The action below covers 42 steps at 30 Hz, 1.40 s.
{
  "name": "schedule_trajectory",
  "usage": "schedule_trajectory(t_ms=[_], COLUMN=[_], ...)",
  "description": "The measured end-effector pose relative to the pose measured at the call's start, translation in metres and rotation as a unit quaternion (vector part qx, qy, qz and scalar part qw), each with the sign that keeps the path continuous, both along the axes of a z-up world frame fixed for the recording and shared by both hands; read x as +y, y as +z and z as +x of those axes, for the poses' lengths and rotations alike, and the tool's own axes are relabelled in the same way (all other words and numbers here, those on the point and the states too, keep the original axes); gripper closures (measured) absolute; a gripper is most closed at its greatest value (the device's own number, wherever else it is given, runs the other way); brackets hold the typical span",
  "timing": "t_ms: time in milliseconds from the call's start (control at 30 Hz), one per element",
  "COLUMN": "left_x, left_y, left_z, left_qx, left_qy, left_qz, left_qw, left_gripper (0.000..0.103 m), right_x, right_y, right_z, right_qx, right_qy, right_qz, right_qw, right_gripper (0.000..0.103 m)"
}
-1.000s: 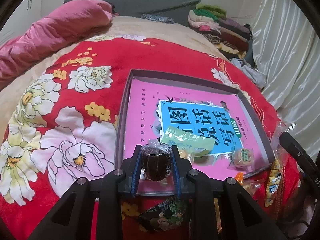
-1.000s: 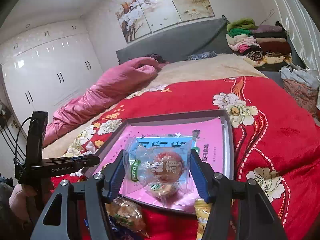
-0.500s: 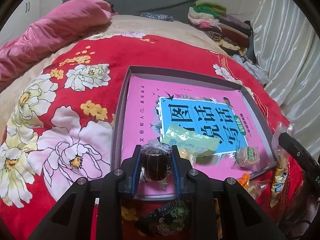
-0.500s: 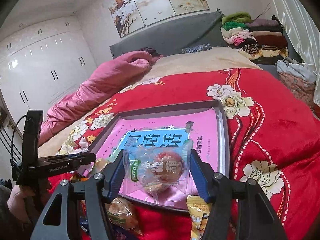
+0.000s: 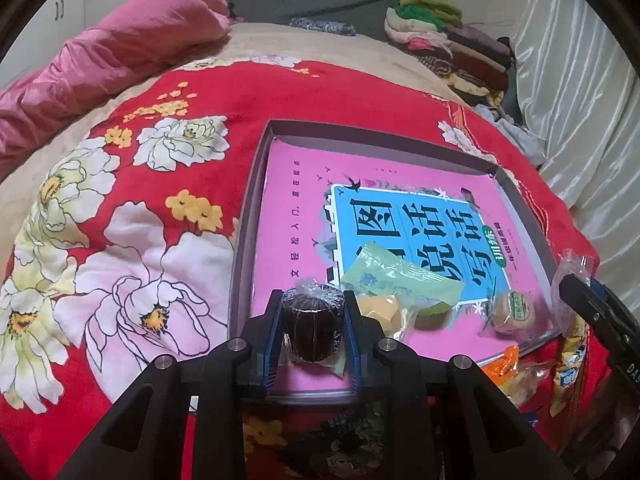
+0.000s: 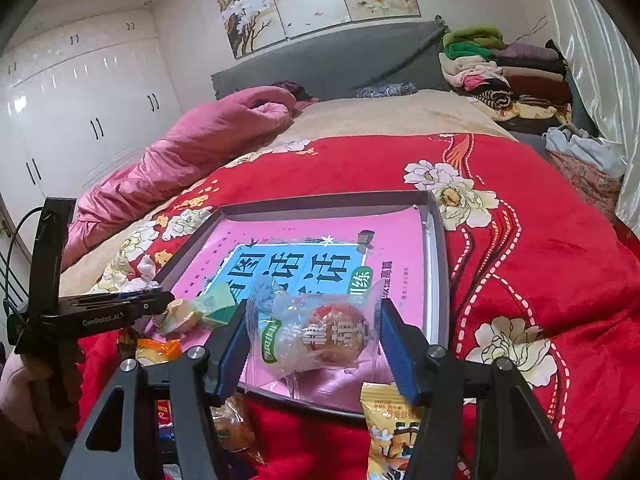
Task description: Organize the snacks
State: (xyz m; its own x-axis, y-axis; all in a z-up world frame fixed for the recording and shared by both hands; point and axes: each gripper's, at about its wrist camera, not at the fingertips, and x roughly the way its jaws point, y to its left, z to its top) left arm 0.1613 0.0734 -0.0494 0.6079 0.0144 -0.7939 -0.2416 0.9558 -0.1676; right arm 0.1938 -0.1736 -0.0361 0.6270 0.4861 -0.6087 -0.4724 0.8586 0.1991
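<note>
A grey tray (image 5: 256, 200) lined with a pink and blue book cover lies on the red flowered blanket. My left gripper (image 5: 313, 322) is shut on a dark brown wrapped cake (image 5: 312, 326), held over the tray's near left corner. My right gripper (image 6: 314, 338) is shut on a clear-wrapped red round snack (image 6: 332, 338) above the tray's near edge (image 6: 434, 280). In the tray lie a green packet (image 5: 400, 276), a yellow wrapped piece (image 5: 382, 312) and a round wrapped pastry (image 5: 514, 314).
Loose snack packets lie on the blanket in front of the tray: an orange one (image 5: 502, 364), a yellow one (image 6: 390, 424) and a dark one (image 5: 340, 436). A pink quilt (image 5: 120, 48) lies at the left, folded clothes (image 6: 504, 72) at the back right.
Both grippers have moved forward over the tray's near edge, each still holding its snack. The snacks in the tray have not moved.
</note>
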Motion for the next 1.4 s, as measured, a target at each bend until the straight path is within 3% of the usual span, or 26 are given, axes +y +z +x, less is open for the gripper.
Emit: schedule_trajectory(t_ms=[700, 1400], left_x=[-0.016, -0.004], left_y=[-0.004, -0.007], left_z=[0.0, -0.002], left_qx=[0.003, 0.007], left_qy=[-0.026, -0.008], left_qz=[-0.009, -0.011], left_qw=[0.9996, 0.9999], left_gripper=[0.075, 0.075], right_x=[-0.011, -0.004], right_y=[-0.012, -0.012], right_z=[0.007, 0.003], right_qx=[0.039, 0.041], right_qy=[-0.028, -0.008], right_qz=[-0.03, -0.038], right_qw=[0.998, 0.998], right_gripper=[0.042, 0.041])
